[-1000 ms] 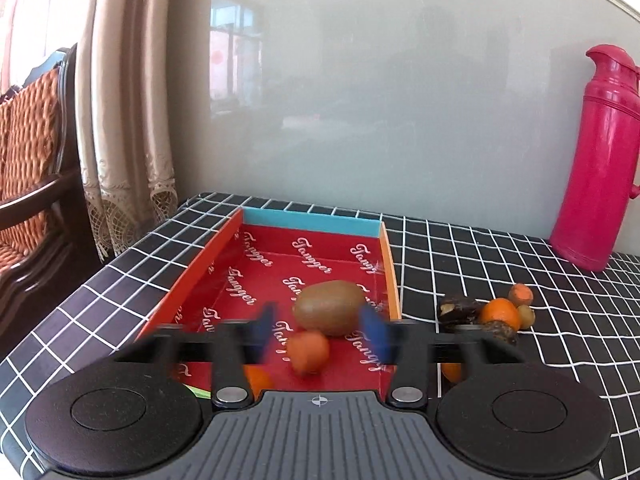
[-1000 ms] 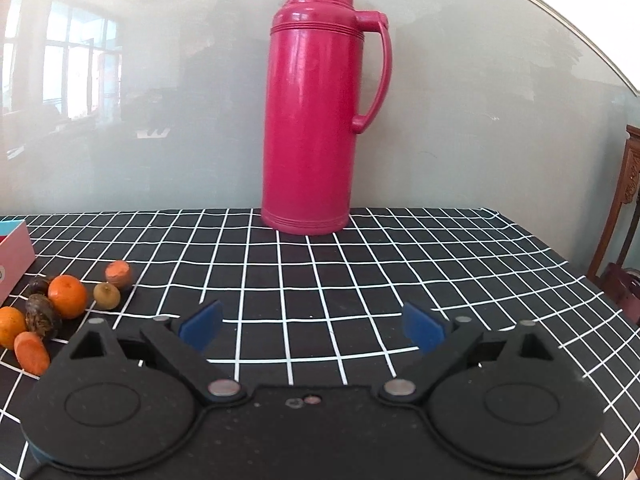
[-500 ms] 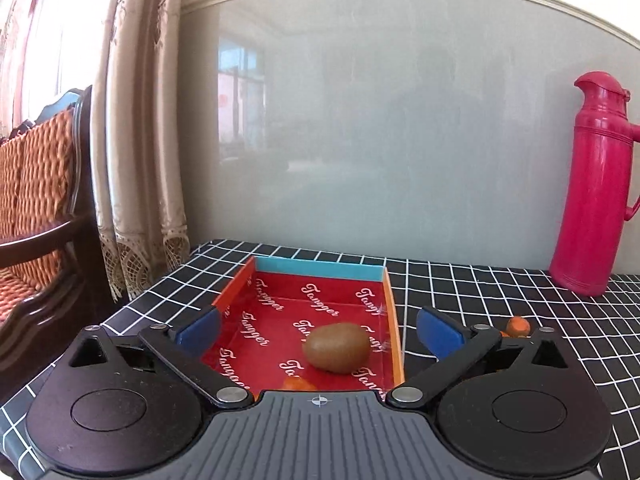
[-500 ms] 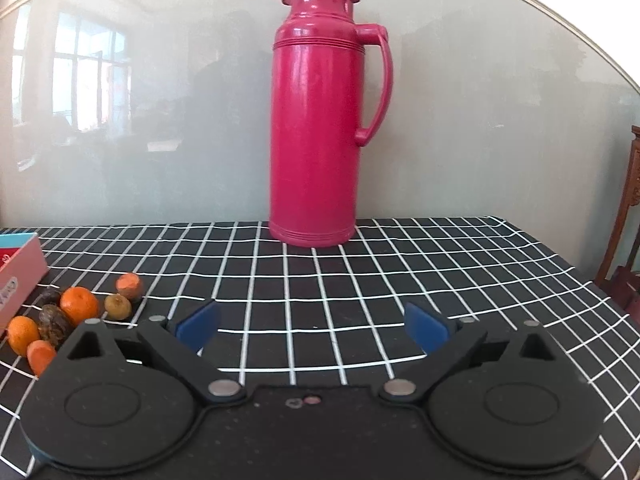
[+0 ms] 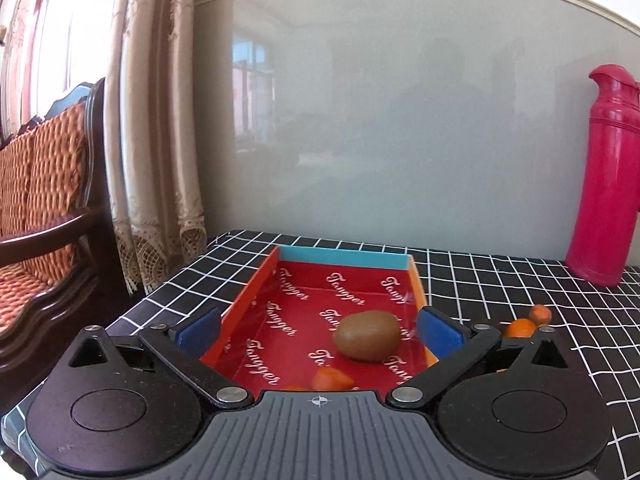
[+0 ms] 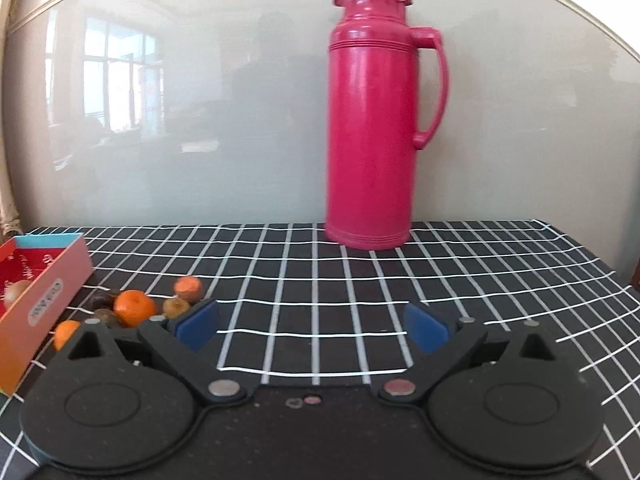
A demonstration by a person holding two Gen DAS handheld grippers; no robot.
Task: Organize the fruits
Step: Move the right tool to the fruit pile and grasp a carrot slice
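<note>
A red tray (image 5: 344, 264) with a blue far wall lies on the checked table. A brown kiwi (image 5: 367, 341) and an orange fruit (image 5: 332, 380) lie in it. My left gripper (image 5: 318, 330) is open and empty above the tray's near end. In the right wrist view the tray (image 6: 44, 292) is at the left, and a pile of small fruits lies beside it: a tangerine (image 6: 134, 307), an orange piece (image 6: 188, 286), a brownish fruit (image 6: 177, 306) and dark ones (image 6: 102, 300). My right gripper (image 6: 312, 328) is open and empty, just right of the pile.
A tall pink thermos (image 6: 374, 120) stands at the back of the table against a glossy grey wall; it also shows in the left wrist view (image 5: 608, 176). A wooden chair (image 5: 44, 208) and a curtain (image 5: 156, 140) are left of the table's edge.
My left gripper opened, let go of the orange fruit into the tray, and drew back and up. My right gripper turned left, toward the fruit pile.
</note>
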